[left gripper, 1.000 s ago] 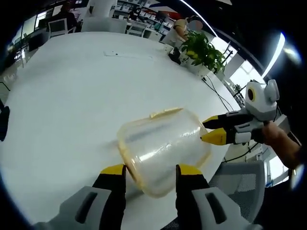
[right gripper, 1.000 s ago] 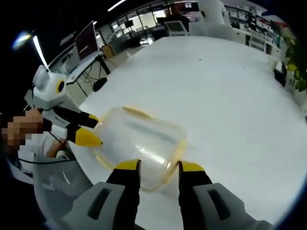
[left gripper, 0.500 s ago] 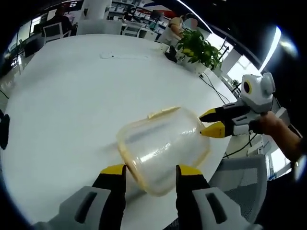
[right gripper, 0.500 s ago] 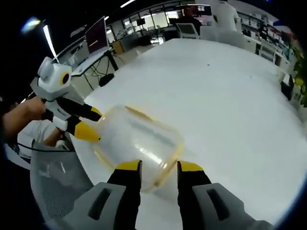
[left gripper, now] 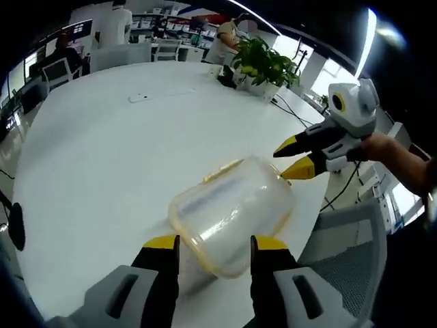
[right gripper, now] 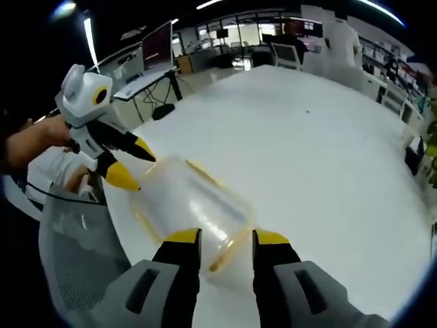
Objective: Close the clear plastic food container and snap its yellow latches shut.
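A clear plastic container (left gripper: 229, 212) with a yellow rim lies on the white table (left gripper: 102, 157) near its edge; a yellow latch (left gripper: 222, 169) sticks out on its far side. My left gripper (left gripper: 215, 242) is open, and the container's near end sits between its yellow tips. My right gripper (left gripper: 290, 161) comes in from the right, held by a hand, open, with its lower tip at the container's far right corner. In the right gripper view the container (right gripper: 191, 205) lies just ahead of my open right gripper (right gripper: 225, 238), and the left gripper (right gripper: 140, 167) touches its left end.
A grey mesh chair (left gripper: 355, 246) (right gripper: 75, 253) stands right by the table edge beside the container. A potted plant (left gripper: 263, 65) stands at the table's far side, and a small flat object (left gripper: 140, 98) lies further out. Desks, monitors (right gripper: 157, 44) and people fill the background.
Both views have tilted and shifted with the hands. The right gripper has risen a little against the container's far corner. The container stays in place on the table.
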The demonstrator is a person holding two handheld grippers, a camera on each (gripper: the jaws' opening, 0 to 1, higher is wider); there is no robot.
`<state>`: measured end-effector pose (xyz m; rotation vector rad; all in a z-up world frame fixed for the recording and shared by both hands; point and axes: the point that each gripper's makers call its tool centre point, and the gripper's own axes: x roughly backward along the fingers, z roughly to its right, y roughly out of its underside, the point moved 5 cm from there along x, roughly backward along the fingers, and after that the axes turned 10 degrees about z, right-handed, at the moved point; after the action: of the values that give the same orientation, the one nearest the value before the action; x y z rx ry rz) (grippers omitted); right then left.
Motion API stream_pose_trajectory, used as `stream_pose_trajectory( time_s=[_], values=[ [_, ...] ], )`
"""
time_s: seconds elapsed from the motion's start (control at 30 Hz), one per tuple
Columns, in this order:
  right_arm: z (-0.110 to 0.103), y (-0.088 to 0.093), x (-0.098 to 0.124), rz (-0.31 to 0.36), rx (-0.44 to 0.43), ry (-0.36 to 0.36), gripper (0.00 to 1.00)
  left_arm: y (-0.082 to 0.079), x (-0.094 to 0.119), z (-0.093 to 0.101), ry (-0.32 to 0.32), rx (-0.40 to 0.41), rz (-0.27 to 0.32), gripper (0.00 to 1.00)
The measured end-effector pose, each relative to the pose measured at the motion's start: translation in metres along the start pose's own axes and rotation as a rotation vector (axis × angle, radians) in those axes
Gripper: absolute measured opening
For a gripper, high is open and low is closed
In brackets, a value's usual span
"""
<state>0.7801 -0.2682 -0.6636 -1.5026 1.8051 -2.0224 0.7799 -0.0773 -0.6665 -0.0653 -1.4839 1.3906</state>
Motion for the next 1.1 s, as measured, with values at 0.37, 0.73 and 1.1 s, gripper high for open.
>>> stream_pose_trajectory(
  time_s=[0.37,0.73,1.1],
  values=[
    [-0.007,-0.019,-0.012,0.024,0.079,-0.096,0.22,-0.011,-0.012,0.020,0.091,-0.158,0.001,0.28],
    [-0.014,-0.026,-0.029,-0.004,0.134,-0.172,0.17,-0.014,-0.026,0.029,0.153,-0.243,-0.034,0.23],
    [-0.024,-0.028,-0.048,-0.028,0.309,-0.298,0.19,-0.013,-0.037,0.048,0.238,-0.392,-0.062,0.23]
  ],
)
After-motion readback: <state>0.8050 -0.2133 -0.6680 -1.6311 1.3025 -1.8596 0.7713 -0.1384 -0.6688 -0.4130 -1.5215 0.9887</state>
